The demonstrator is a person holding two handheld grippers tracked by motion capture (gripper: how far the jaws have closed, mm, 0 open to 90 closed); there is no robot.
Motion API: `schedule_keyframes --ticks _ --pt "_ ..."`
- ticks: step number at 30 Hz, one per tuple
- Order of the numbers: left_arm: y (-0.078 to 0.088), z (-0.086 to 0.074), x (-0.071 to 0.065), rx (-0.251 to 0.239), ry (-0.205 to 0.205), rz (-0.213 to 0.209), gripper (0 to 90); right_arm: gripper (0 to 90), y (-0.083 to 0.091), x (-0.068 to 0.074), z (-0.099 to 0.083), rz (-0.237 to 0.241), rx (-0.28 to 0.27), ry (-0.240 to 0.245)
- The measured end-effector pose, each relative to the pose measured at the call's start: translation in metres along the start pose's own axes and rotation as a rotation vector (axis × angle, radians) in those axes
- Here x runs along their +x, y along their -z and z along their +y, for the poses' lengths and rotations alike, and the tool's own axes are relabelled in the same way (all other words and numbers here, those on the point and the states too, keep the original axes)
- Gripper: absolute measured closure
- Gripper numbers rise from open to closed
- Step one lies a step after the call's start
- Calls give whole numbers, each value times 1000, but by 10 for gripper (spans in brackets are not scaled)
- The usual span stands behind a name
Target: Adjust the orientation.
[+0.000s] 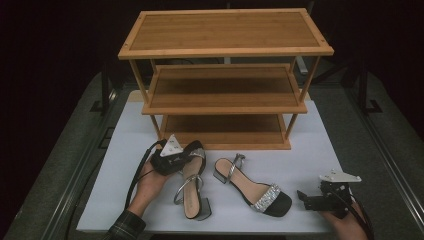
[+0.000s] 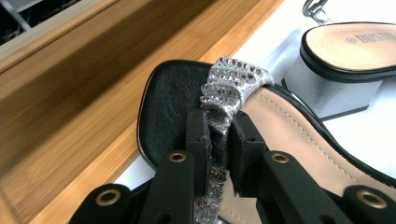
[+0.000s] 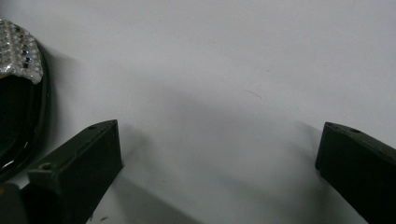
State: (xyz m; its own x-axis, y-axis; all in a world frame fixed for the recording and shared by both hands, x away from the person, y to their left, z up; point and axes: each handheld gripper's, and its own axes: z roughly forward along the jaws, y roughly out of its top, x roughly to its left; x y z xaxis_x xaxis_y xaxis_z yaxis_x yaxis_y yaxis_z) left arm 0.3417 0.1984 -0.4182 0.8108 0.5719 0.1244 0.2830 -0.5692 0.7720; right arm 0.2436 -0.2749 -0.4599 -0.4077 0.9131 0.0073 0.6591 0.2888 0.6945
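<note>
Two black block-heel sandals with rhinestone toe straps lie on the white table [image 1: 310, 145]. The left sandal [image 1: 192, 192] points its toe at the shelf rack. My left gripper [image 1: 194, 154] is shut on its rhinestone strap [image 2: 236, 81], which bunches between the pads of the gripper [image 2: 219, 123] above the beige insole [image 2: 299, 140]. The right sandal [image 1: 252, 189] lies slantwise in the middle, its block heel [image 2: 327, 88] close by. My right gripper [image 1: 301, 198] rests open near the table's front right edge; its jaws [image 3: 219, 140] stand wide over bare table, just right of that sandal's toe [image 3: 18, 107].
A three-tier bamboo shelf rack [image 1: 225, 50] stands at the back of the table, its lowest board [image 2: 93, 121] right beside the left sandal's toe. Dark floor and frame rails surround the table. A person's hands hold both grippers from the front edge.
</note>
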Motion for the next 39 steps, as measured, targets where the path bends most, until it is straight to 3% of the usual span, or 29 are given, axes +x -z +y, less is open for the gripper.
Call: schedule_keyframes --ticks 8,12,14,16,17,19,24,29,30,39 --pt "-22 1 -7 27 -17 -19 704 0 0 0 0 0 -1 2" --pt "-18 2 -5 8 8 -27 632 0 0 0 0 0 -2 2" --pt "-12 2 -2 -25 52 -48 616 0 0 0 0 0 -1 1" --pt "-1 4 0 -39 69 -61 602 0 0 0 0 -1 -2 3" --pt "-1 4 0 -39 69 -61 602 0 0 0 0 -1 -2 3" --pt "9 3 0 -44 81 -106 601 0 0 0 0 0 -2 3" --pt "23 2 -3 -49 85 -145 601 0 0 0 0 -1 -3 4" --pt "42 -10 -10 -65 95 -197 601 0 0 0 0 -1 -4 4" --pt "51 -18 -15 -68 95 -207 601 0 0 0 0 -1 -4 4" --pt "77 -45 -36 -92 118 -248 594 0 0 0 0 -1 -2 3"
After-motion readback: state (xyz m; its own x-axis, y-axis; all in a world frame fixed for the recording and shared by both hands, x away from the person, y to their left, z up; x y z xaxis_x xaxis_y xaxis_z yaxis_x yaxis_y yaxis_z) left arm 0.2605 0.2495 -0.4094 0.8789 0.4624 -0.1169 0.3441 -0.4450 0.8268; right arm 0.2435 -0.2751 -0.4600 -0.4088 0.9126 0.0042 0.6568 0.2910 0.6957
